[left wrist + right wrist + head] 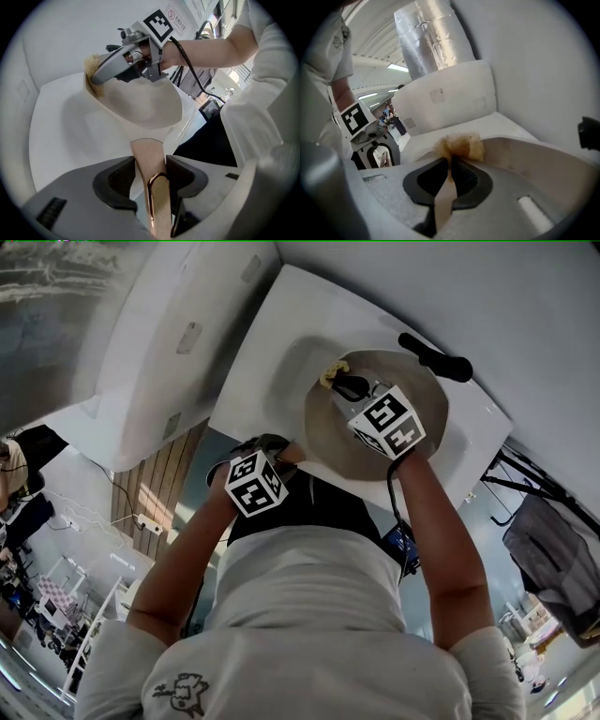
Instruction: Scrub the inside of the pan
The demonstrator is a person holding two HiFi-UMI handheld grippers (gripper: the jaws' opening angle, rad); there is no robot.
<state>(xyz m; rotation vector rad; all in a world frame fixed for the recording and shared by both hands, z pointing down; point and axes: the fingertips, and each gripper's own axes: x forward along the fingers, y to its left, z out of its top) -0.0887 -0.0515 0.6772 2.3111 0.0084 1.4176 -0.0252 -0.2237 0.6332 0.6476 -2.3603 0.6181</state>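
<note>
White counter (pixel 291 315) with a basin, and we hold the pan (pixel 417 395) over it. Left gripper (pixel 151 173) fingers are clamped on the pan handle (pixel 149 152). Right gripper (pixel 450 176) fingers pinch a tan scrubber (pixel 459 146) at the pan's far inner rim. We judge scrubbing is under way. The visible interior looks clean, but we cannot tell how much is left.

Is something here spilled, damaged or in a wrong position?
Nothing stands out. The left gripper grips the pan handle, the right gripper holds the scrubber at the rim of the pan, and no spill or damage shows.
</note>
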